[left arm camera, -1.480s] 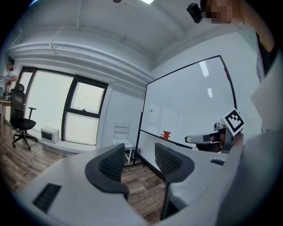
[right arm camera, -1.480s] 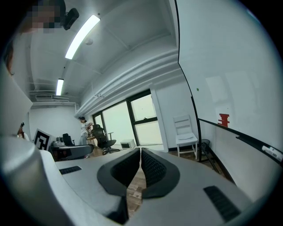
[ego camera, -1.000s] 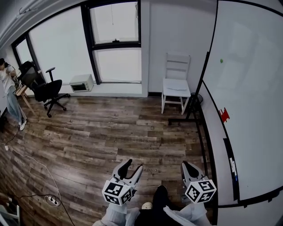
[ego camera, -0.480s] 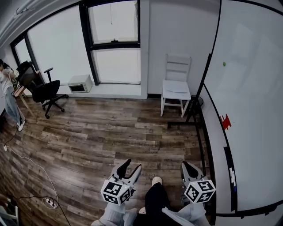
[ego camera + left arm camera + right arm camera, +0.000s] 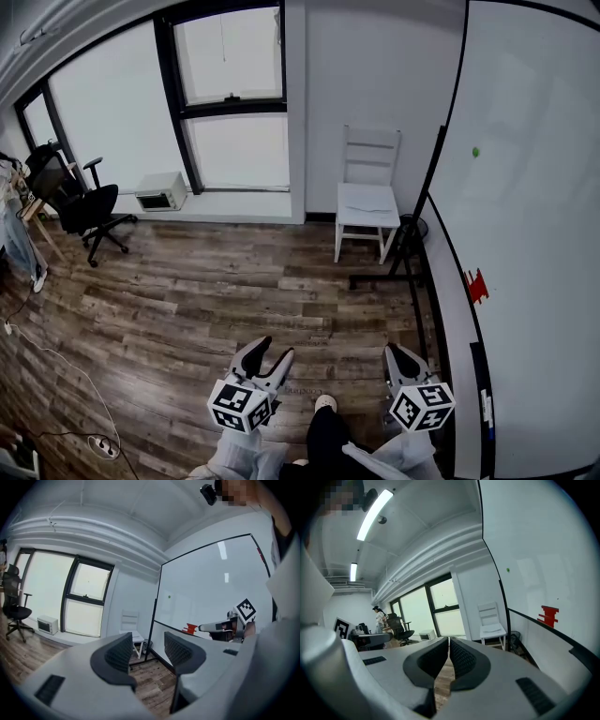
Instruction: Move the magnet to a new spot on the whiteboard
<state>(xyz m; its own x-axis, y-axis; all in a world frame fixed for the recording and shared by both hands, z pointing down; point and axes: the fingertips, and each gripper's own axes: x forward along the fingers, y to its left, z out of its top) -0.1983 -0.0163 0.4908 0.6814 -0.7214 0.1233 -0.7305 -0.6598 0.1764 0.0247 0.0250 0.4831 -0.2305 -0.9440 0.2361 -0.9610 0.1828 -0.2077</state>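
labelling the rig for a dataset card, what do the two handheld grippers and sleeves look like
The left gripper and right gripper are both pale grey moulded plastic, with black ribbed pads. Each carries a white cube printed with black square markers. The person wears light grey sleeves.

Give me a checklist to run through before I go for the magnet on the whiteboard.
1. Left hand-held gripper ready: ok, jaws apart, nothing between them.
2. Right hand-held gripper ready: not ok, jaws together, empty.
3. Magnet picked out: cannot tell; a green dot and a red piece both sit on the whiteboard.
4. Gripper at the board: not ok; both hang low over the floor, short of either mark.
5. Way clear: ok, it seems; the white chair stands farther off by the wall.
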